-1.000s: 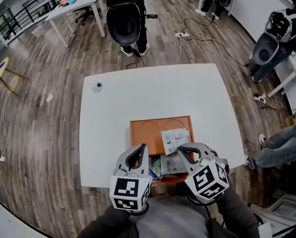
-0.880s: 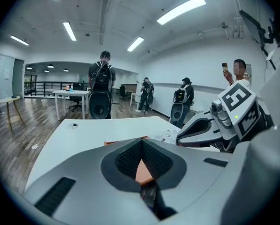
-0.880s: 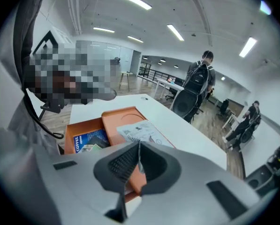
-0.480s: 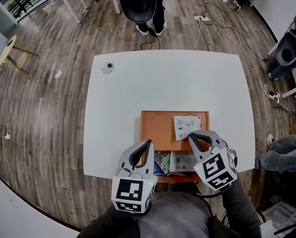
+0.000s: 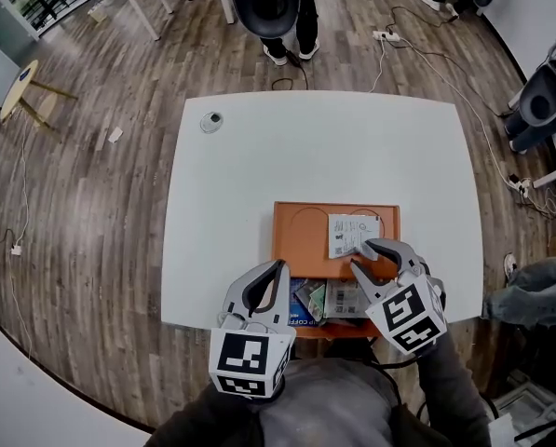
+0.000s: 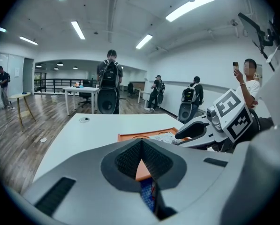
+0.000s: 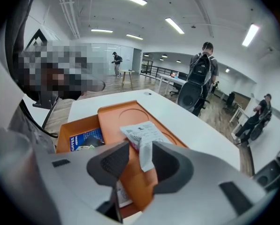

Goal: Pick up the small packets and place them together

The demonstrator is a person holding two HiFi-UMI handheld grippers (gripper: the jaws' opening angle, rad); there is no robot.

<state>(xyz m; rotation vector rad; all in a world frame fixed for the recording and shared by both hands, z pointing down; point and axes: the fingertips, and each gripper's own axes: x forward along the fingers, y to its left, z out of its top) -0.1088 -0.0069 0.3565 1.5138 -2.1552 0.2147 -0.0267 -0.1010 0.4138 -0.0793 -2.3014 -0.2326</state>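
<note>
On orange tray, one white packet

Blue packet: mostly hidden behind the left gripper. White packet: print was too small to read. Round item (far table corner): unidentifiable. Standing person: cropped at top edge.

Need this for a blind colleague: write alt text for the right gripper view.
The right gripper has its jaws, just opened, apart around a white printed packet lying on an orange tray on a white table. A blue packet lies farther left.
</note>
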